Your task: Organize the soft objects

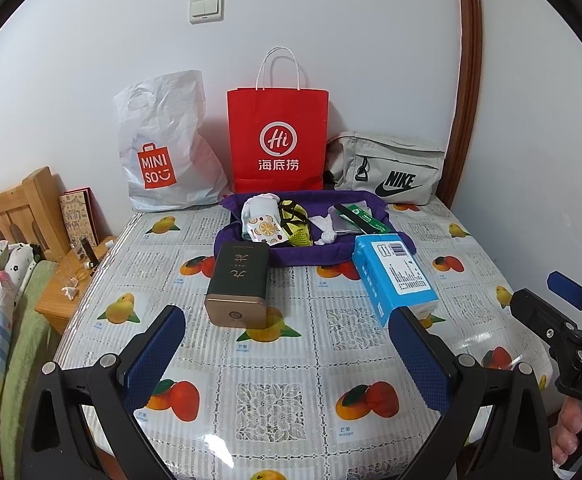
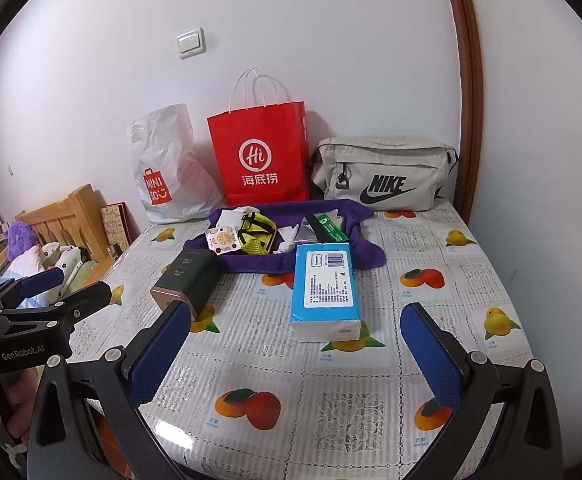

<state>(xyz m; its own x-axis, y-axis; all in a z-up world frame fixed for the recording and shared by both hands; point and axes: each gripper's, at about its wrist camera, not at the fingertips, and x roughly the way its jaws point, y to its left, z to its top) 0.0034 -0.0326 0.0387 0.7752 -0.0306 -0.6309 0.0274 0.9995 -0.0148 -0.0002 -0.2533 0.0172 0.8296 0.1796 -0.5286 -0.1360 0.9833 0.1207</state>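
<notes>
Above table [image 2: 371,360], both hand-held grippers [image 1: 287,340] [image 2: 297,340] wide, empty.

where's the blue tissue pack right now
In the right wrist view the blue tissue pack lies mid-table, right of the dark box, its far end on the purple towel.

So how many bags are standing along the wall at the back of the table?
3: the white Miniso plastic bag on the left, the red paper bag in the middle, the grey Nike pouch on the right. None seems hidden.
</notes>
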